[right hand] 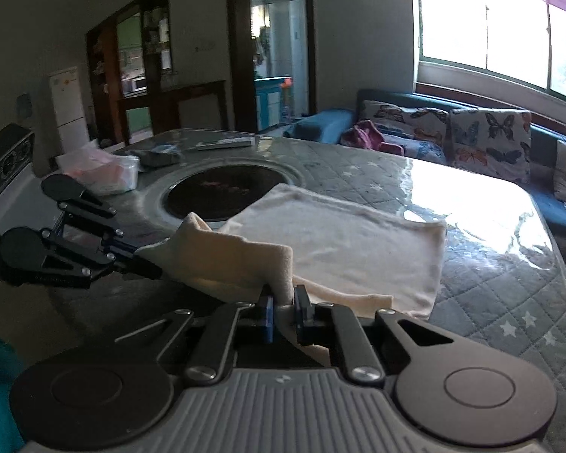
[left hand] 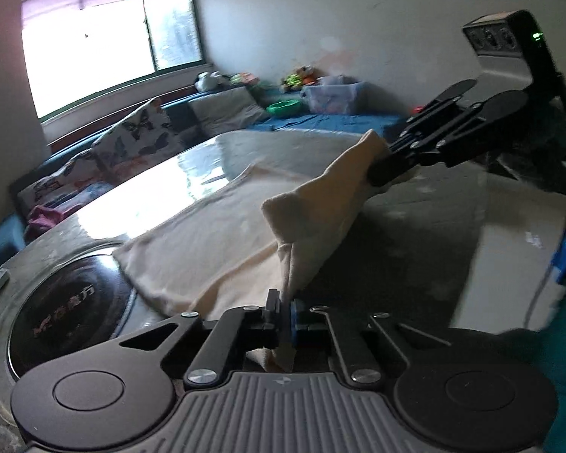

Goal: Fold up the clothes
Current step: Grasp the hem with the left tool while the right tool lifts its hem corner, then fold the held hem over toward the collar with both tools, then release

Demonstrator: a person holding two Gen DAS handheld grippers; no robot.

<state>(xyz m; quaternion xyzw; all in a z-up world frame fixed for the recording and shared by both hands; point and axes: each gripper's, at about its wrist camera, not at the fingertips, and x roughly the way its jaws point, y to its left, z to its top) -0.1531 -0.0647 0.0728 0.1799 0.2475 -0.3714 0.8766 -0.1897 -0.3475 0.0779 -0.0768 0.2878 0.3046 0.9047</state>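
Quilted table (right hand: pixel 490 283) with a round cooktop (right hand: pixel 226 192) has a cream cloth (right hand: pixel 343 249) spread on it, near edge lifted, pinched tight by both left gripper (left hand: pixel 285 315) and right gripper (right hand: pixel 283 307).

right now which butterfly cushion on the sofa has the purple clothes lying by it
The left butterfly cushion in the right wrist view: the purple clothes lie just beside it, while the other butterfly cushion, nearer the window, has none.

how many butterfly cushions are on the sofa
2 in the right wrist view: one butterfly cushion beside the purple clothes, the other nearer the window. More may be hidden past the frame.
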